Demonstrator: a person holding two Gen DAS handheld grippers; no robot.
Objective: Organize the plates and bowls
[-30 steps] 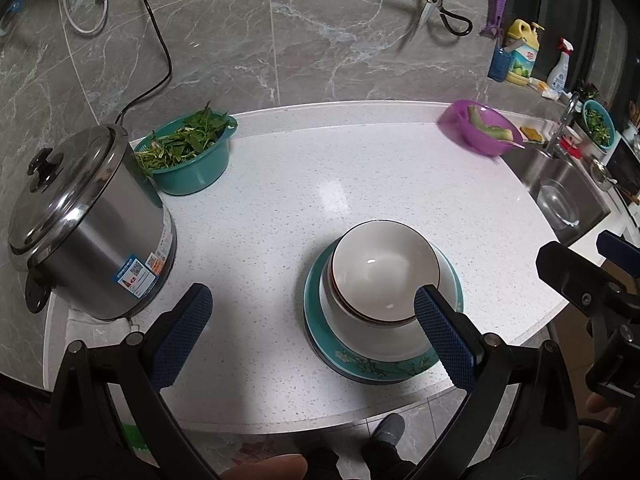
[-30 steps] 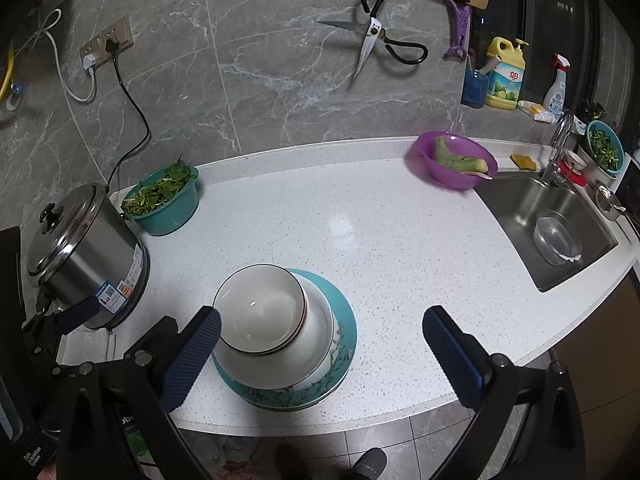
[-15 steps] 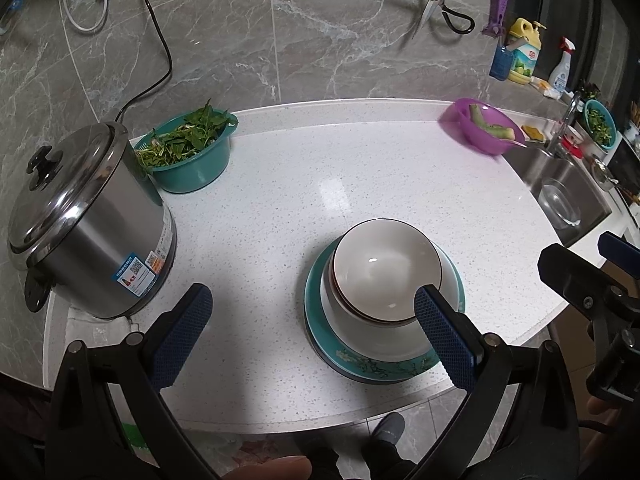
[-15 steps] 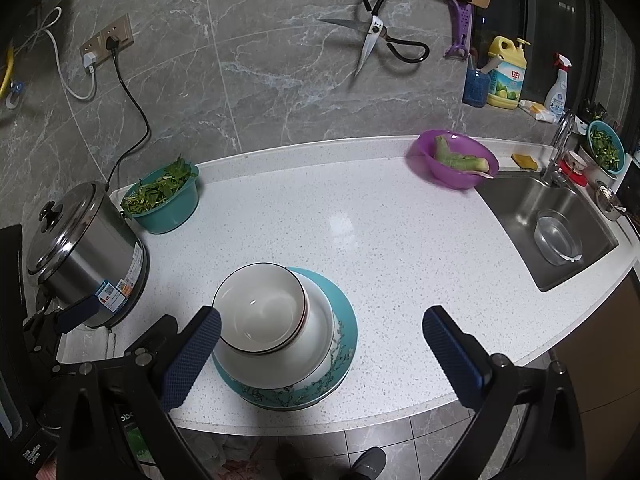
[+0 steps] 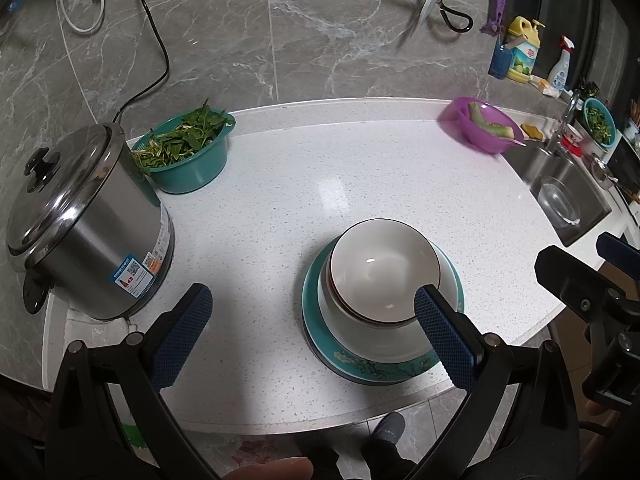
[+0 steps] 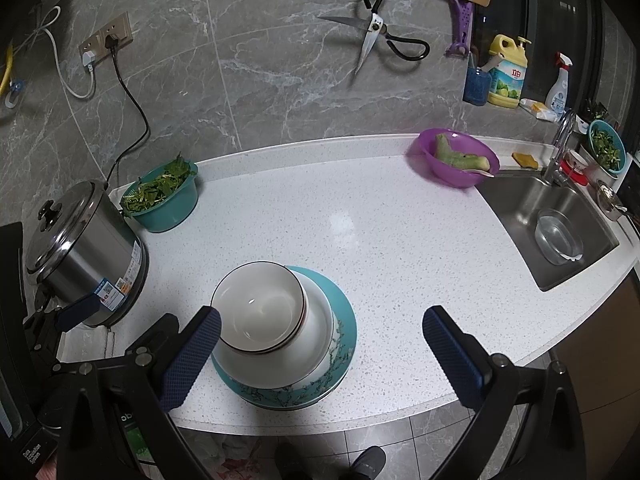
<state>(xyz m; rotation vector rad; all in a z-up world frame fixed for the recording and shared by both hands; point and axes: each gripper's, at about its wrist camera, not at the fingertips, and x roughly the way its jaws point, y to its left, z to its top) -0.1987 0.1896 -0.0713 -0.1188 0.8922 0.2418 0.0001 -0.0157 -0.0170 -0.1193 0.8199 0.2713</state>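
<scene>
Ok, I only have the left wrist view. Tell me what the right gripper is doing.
Observer: The right gripper is open and holds nothing, with its fingers spread wide.
Operator: Give me its position against the stack.
Observer: In the right wrist view, one fingertip overlaps the near left rim of the top bowl; I cannot tell if they touch. The other finger sits off to the right of the teal plate.
Operator: Now check the plate edge that the left gripper hides from me.
Observer: That edge shows unbroken in the right wrist view, with the larger white bowl sitting inside it.
</scene>
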